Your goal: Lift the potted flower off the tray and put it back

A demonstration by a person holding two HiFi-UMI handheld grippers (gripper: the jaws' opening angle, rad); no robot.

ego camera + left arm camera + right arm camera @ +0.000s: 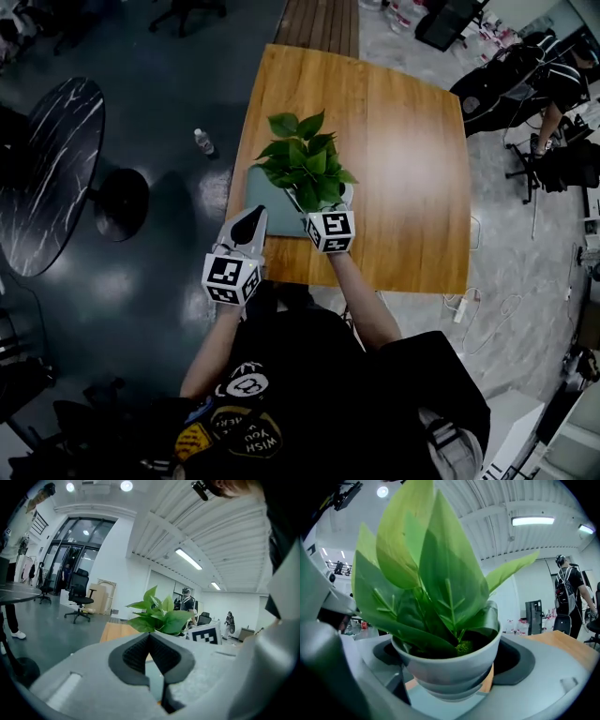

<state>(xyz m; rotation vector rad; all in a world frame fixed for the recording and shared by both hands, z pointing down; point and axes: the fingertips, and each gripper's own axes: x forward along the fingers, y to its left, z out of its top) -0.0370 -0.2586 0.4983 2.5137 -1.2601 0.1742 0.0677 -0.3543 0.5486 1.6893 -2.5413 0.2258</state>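
Observation:
The potted flower (305, 164) has broad green leaves in a white pot (450, 670). My right gripper (323, 204) is shut on the pot, with one jaw on each side, and holds it upright above the grey tray (265, 199). The right gripper view is filled by the pot and leaves sitting between the jaws of the right gripper (451, 654). My left gripper (251, 221) hovers just left of the pot over the tray's near left corner, its pads together on nothing. In the left gripper view, the left gripper (149, 637) points past the plant (159, 616).
The tray lies at the near left of a wooden table (403, 141). A water bottle (203, 142) stands on the floor to the table's left, with a round black table (47, 169) beyond it. Office chairs (553, 141) crowd the right. A person (567, 595) stands far off.

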